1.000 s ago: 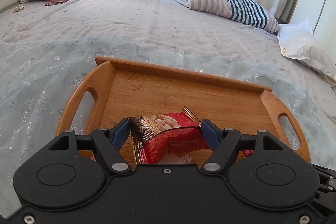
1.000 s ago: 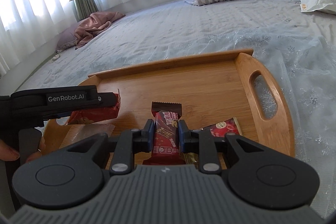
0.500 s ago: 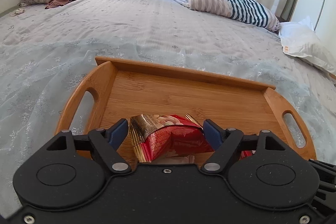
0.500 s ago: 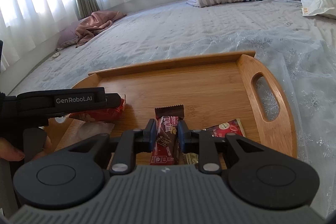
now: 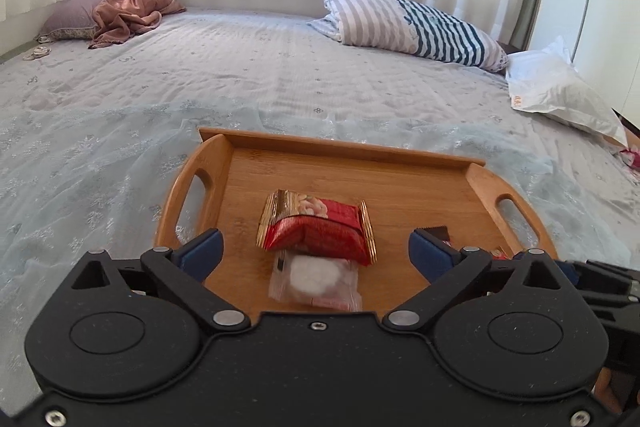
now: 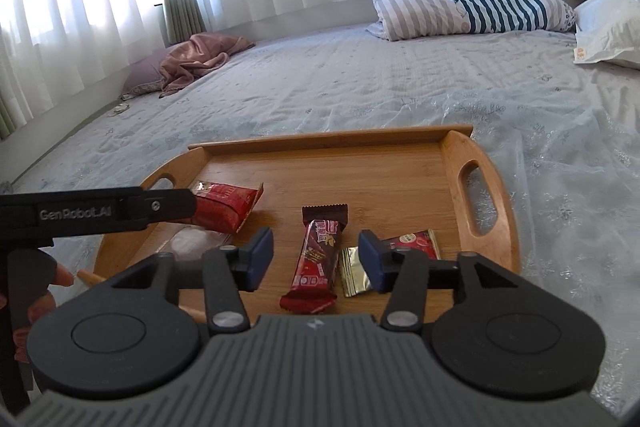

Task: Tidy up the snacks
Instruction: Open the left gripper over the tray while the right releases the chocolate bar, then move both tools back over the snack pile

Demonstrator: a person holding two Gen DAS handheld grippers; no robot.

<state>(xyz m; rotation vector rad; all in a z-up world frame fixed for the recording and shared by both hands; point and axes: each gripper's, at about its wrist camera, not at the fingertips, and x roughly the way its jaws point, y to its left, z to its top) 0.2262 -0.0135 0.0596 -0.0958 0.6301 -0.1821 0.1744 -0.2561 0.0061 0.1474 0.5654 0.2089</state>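
Observation:
A wooden tray (image 5: 392, 171) (image 6: 484, 211) lies on the bed. On it a red and gold snack packet (image 5: 318, 231) (image 6: 224, 205) rests partly over a clear-wrapped white snack (image 5: 314, 277) (image 6: 188, 241). My left gripper (image 5: 316, 253) is opening, its jaws wide and clear of the packet between them. In the right wrist view a dark red chocolate bar (image 6: 318, 259) lies flat on the tray between the jaws of my right gripper (image 6: 316, 259), which is opening with its pads off the bar. A small gold packet (image 6: 354, 273) and a red packet (image 6: 412, 243) lie beside it.
The bed is covered by a pale embroidered spread (image 5: 280, 87). A striped pillow (image 5: 412, 27) and a white bag (image 5: 560, 95) sit at the far right, a pink cloth on a pillow (image 5: 128, 11) at the far left. A hand (image 6: 44, 291) holds the left gripper.
Both grippers have let go: the left freed the red and gold packet, the right freed the chocolate bar. Both drew back and up from the tray, and the snacks now lie on it.

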